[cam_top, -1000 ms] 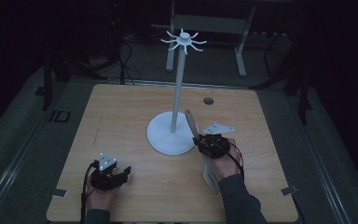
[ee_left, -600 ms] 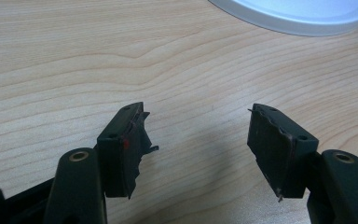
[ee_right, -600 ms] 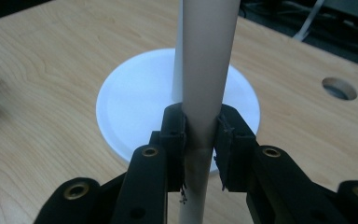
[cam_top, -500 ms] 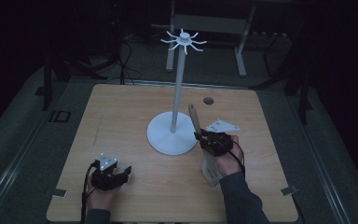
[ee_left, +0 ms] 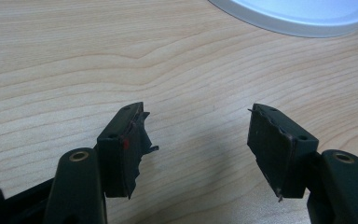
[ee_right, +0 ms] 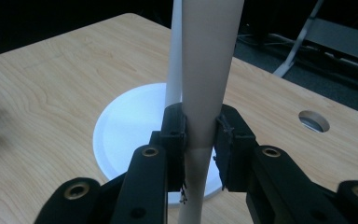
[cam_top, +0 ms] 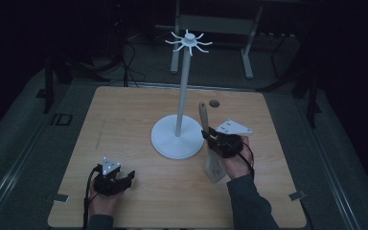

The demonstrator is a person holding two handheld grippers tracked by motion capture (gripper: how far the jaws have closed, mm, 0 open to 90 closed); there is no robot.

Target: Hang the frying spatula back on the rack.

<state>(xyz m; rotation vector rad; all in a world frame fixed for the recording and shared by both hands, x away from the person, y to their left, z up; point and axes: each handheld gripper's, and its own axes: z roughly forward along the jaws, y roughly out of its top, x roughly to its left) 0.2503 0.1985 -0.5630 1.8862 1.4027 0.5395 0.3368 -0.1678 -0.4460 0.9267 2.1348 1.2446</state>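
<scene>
- Table (cam_top: 124, 120): light wood, bare grain; dark room around it, metal frame legs at 12 o'clock.
- My right gripper (cam_top: 210, 137) is clamped on the wooden spatula (cam_top: 204, 115), handle up, blade on the table just at 3 o'clock of the white stand (cam_top: 178, 139).
- My left gripper (cam_top: 127, 176) rests at 7 o'clock, jaws apart, holding nothing.
- Right gripper view (ee_right: 200, 135) adds the round table hole (ee_right: 313, 121); left gripper view the stand's rim (ee_left: 298, 18).
</scene>
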